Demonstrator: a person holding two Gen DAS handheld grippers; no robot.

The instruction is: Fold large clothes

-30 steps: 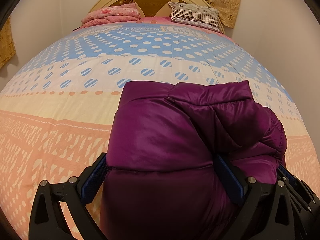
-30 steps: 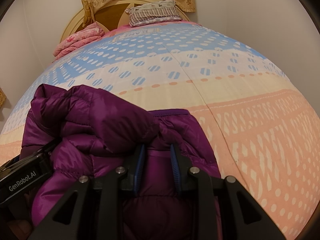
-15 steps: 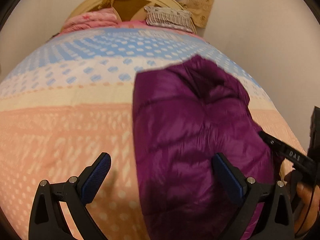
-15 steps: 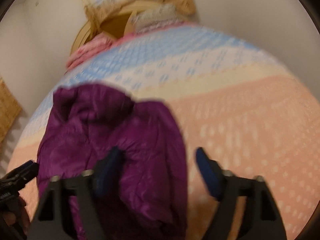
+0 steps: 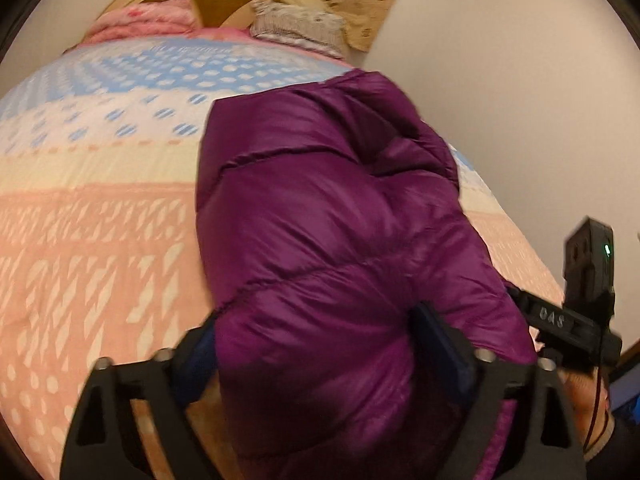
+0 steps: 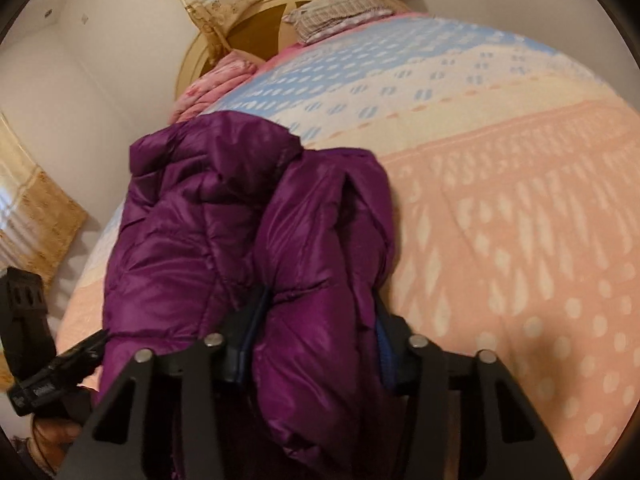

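A patterned bedspread (image 5: 100, 240) covers the bed, with a pink folded blanket (image 5: 144, 22) and striped pillow (image 6: 340, 4) by the headboard (image 6: 256, 20).

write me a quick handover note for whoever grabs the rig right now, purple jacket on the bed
Left tool: jaws closing around the near end of the purple puffer jacket, with padding between the pads.
Right tool: jaws closing on a thick fold of the same jacket.
Jacket: bundled lengthwise on the patterned bedspread, near the bed's edge by the wall.
Done: it is already folded into a narrow bundle.
Left: probably one more fold or a tidy; check that both grips hold first.
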